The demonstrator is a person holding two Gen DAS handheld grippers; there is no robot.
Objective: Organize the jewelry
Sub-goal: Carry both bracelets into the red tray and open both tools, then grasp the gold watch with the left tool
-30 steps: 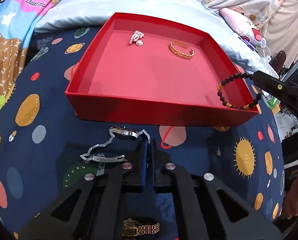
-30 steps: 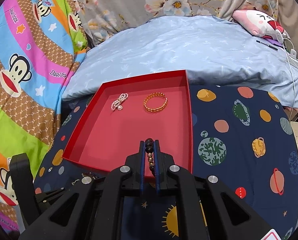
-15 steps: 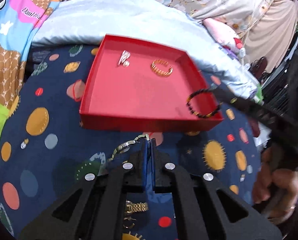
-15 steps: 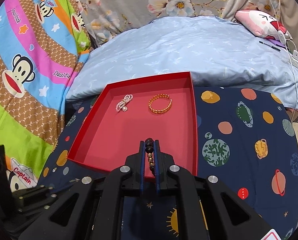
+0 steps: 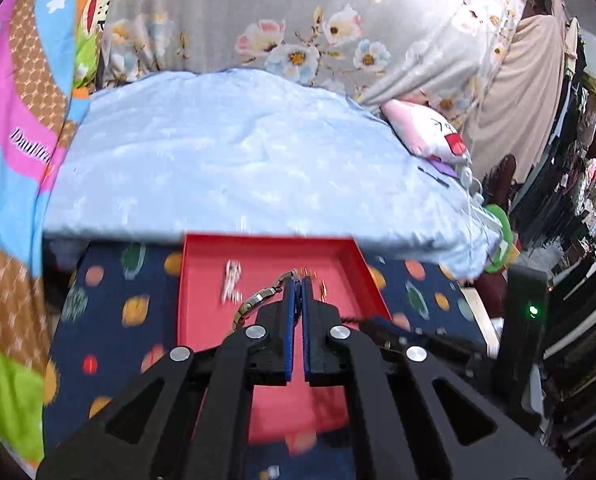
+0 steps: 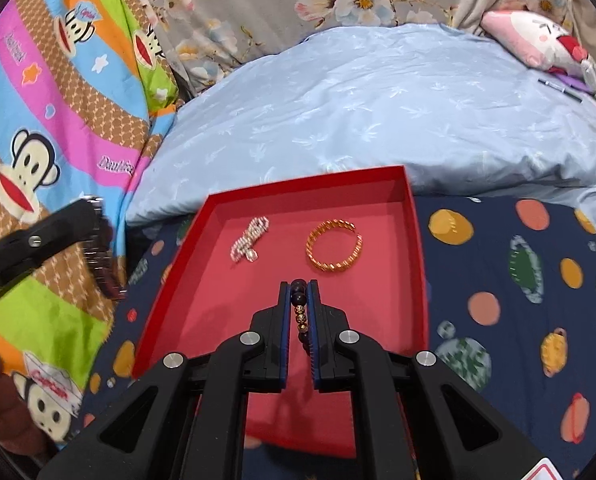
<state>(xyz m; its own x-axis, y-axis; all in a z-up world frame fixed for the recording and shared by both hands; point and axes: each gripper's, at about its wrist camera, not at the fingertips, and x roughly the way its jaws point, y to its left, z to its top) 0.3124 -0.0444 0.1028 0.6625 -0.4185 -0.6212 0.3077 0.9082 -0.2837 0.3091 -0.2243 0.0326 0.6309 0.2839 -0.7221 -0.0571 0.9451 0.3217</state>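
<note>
While its 2 blue-padded jaws stand nearly together, the left claw point(image 5: 298, 280) grips a silver watch point(image 5: 257, 300) by the band, lifted above the red tray point(image 5: 362, 264); the loose links hang down to the left of the fingers. The right claw point(image 6: 299, 286) is likewise pinched narrow, on a dark beaded bracelet point(image 6: 300, 304) with a few gold beads, held over the tray's near half. On the tray floor toward the far edge lie a pearl bracelet point(image 6: 249, 240) on the left and a gold chain bracelet point(image 6: 334, 250) on the right, apart from each other. The tray sits on a navy planet-print cloth point(image 6: 518, 280) spread on the bed, its far edge close to a pale blue quilt point(image 6: 378, 112)
</note>
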